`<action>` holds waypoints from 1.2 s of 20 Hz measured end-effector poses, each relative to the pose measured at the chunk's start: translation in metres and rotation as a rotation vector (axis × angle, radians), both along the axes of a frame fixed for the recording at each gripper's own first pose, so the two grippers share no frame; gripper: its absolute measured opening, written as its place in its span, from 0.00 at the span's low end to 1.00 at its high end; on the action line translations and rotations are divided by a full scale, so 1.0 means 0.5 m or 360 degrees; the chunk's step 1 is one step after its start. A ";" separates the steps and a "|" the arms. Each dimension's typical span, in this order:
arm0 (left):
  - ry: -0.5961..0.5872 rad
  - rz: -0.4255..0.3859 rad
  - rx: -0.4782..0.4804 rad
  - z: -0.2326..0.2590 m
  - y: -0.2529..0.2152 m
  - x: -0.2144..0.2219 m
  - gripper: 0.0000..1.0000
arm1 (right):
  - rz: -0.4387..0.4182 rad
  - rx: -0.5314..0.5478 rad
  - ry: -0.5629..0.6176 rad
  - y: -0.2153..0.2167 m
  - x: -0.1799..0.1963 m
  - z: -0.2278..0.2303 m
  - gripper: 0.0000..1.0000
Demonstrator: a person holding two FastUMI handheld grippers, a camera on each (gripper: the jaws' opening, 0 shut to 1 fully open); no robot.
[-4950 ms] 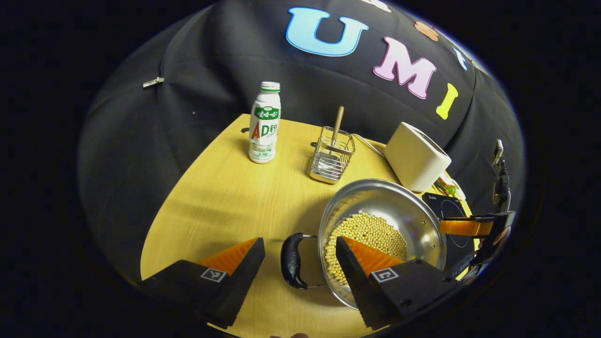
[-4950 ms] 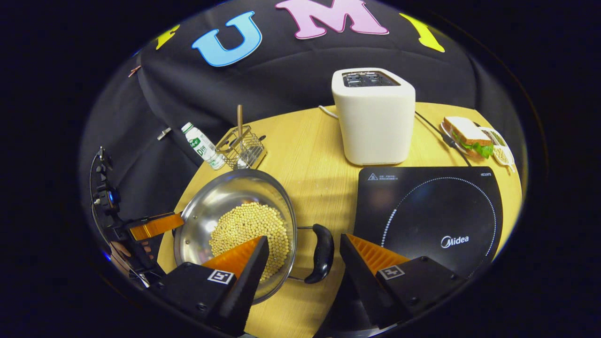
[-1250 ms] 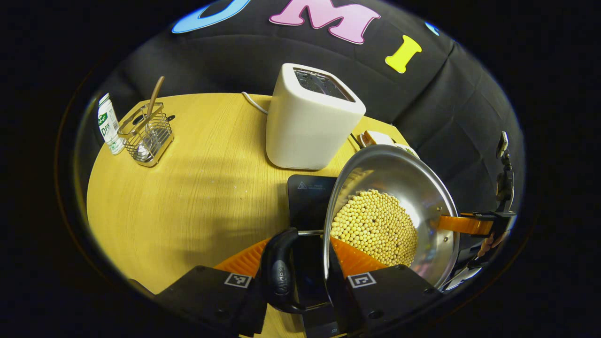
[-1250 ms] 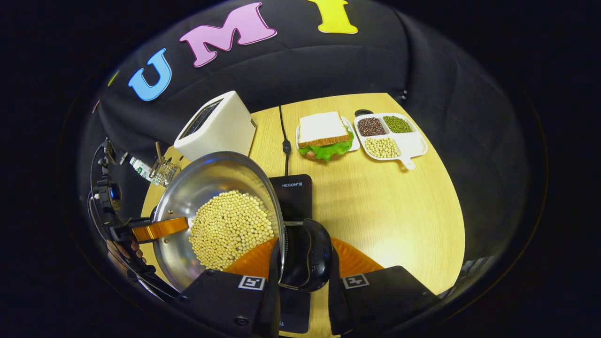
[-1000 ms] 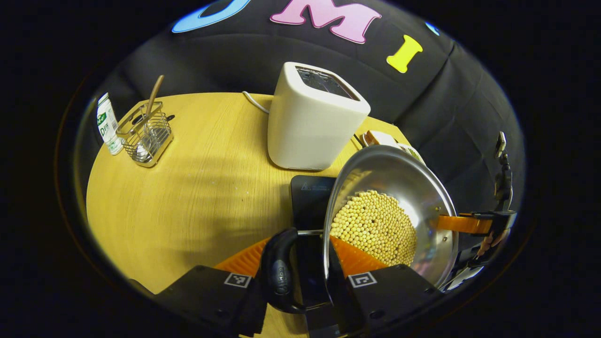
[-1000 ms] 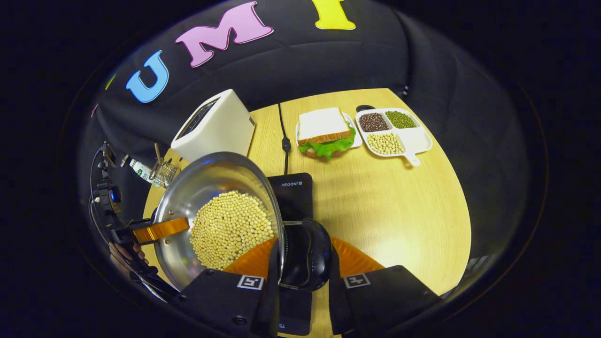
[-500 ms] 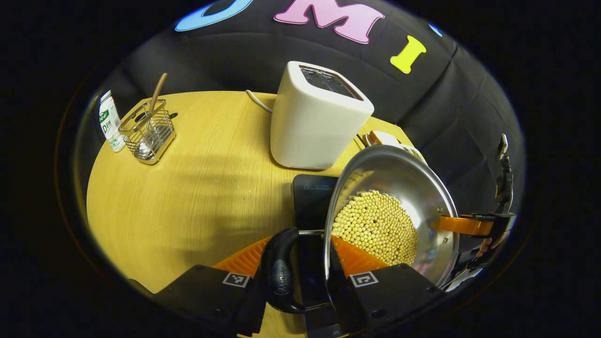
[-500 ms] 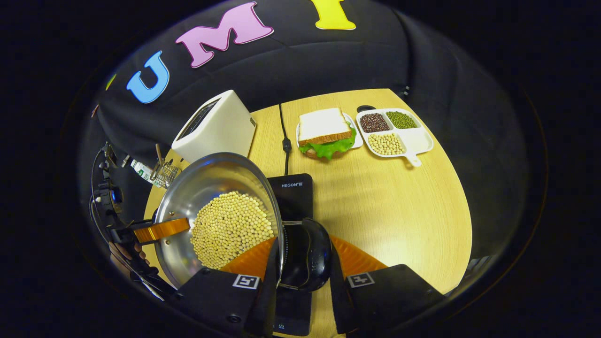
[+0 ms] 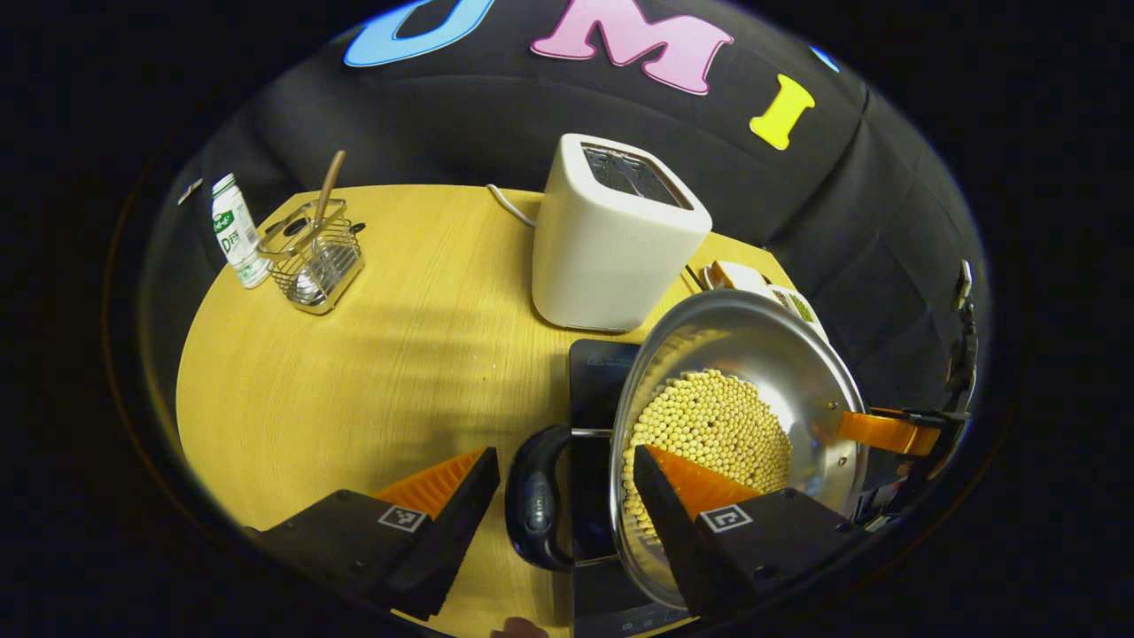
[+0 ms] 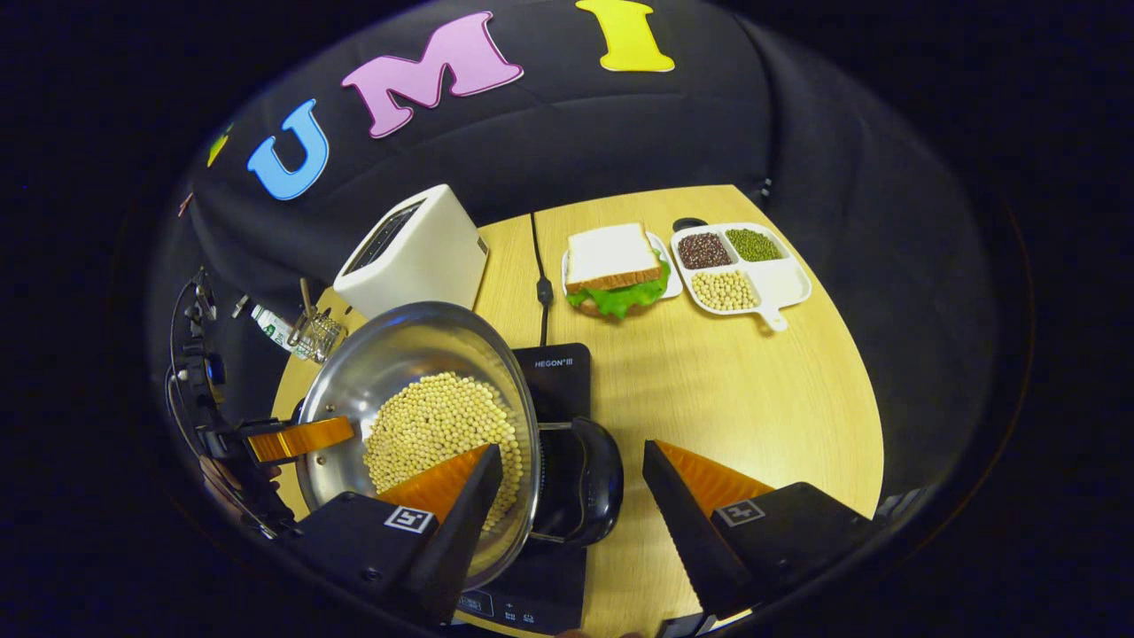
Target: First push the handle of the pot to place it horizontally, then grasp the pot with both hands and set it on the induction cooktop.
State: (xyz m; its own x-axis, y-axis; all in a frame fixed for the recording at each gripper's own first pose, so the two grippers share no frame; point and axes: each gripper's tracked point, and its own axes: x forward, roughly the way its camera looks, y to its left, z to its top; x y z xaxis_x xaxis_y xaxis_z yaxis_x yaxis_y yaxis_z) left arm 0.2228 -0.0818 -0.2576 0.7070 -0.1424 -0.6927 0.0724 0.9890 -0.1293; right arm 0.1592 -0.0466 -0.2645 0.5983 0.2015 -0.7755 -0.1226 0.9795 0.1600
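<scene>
We judge the round steel pot of soybeans [image 9: 735, 390] apparently set on the black induction cooktop [image 10: 554, 377]; our left gripper [image 9: 567, 483] and right gripper [image 10: 571, 478] gape wide, empty.

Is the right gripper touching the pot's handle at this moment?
Apart. The right gripper view shows the right gripper open, with table visible between the black handle and the finger beside it; the other finger stands over the pot.

My left gripper view sits close over the pot [image 9: 735, 425] at lower right of frame, facing the toaster [image 9: 616, 235]. My right gripper view looks from the opposite side, pot [image 10: 416, 425] lower left. Both share pot, toaster, tabletop [image 9: 372, 354].
</scene>
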 end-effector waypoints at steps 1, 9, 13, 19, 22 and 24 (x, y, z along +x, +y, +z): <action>-0.0024 0.0009 -0.0004 0.014 0.003 -0.007 0.96 | 0.0005 -0.0018 -0.0056 0.001 0.000 0.015 0.99; -0.0466 0.0131 0.0074 0.241 0.027 -0.116 0.96 | -0.0023 -0.0121 -0.0633 -0.023 0.010 0.252 0.99; -0.0736 0.0221 0.0115 0.355 0.048 -0.184 0.96 | -0.0131 -0.0136 -0.0903 -0.060 0.005 0.374 0.98; -0.0970 0.0307 0.0225 0.450 0.058 -0.281 0.95 | -0.0297 -0.0177 -0.1136 -0.075 -0.069 0.476 0.99; -0.1073 0.0329 0.0206 0.495 0.063 -0.330 0.95 | -0.0284 -0.0151 -0.1235 -0.052 -0.108 0.526 0.99; -0.1162 0.0349 0.0206 0.533 0.077 -0.360 0.95 | -0.0278 -0.0185 -0.1280 -0.048 -0.138 0.547 0.98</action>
